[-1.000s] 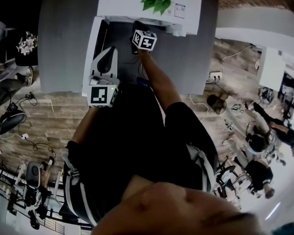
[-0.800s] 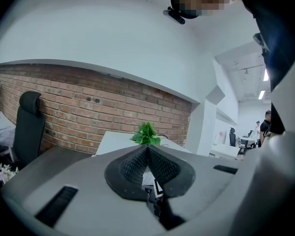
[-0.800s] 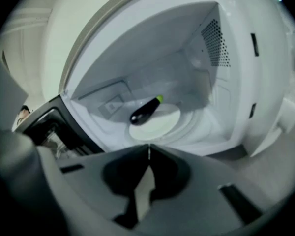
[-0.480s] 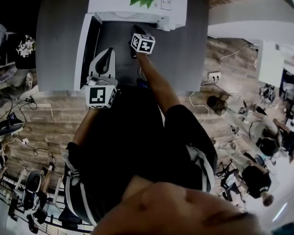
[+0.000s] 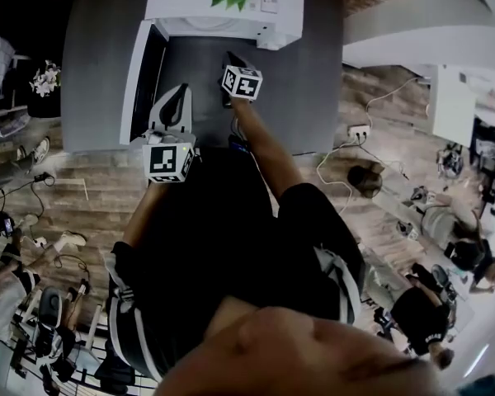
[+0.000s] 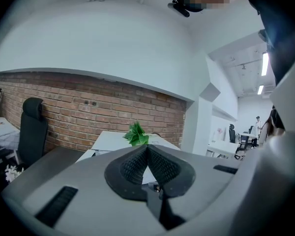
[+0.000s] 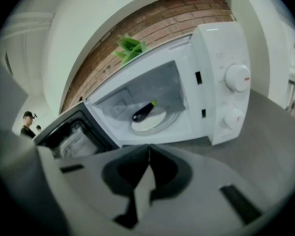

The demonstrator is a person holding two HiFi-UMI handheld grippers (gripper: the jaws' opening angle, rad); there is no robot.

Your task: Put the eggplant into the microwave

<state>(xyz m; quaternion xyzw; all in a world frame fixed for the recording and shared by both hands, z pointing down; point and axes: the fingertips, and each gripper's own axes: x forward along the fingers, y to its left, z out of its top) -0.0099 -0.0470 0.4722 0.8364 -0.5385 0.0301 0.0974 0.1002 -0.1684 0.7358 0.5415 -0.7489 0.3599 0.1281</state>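
The eggplant lies inside the microwave, on the white turntable plate. Its dark body is slanted, and the green stem end points toward 2 o'clock. The cavity is open. The door, with its dark window, hangs out at 9 o'clock of the opening. On the control panel at 3 o'clock of the cavity sit 2 round knobs, the upper knob and the lower knob. A leafy green plant stands on the microwave's roof, at 11 o'clock of the eggplant, with a brick wall behind it.

The right gripper is out in front of the opening, at 6 o'clock of the eggplant and well apart from it. Its 2 jaws are pressed together with nothing between them. In the head view it hovers over the grey table, at 6 o'clock of the microwave.

The left gripper is likewise closed tight and empty, its ribbed pads meeting along 1 line. It looks nearly level across the microwave's top toward the plant. In the head view it is at 8 o'clock of the right gripper, just beside the open door. A black office chair stands at 9 o'clock in the left gripper view.
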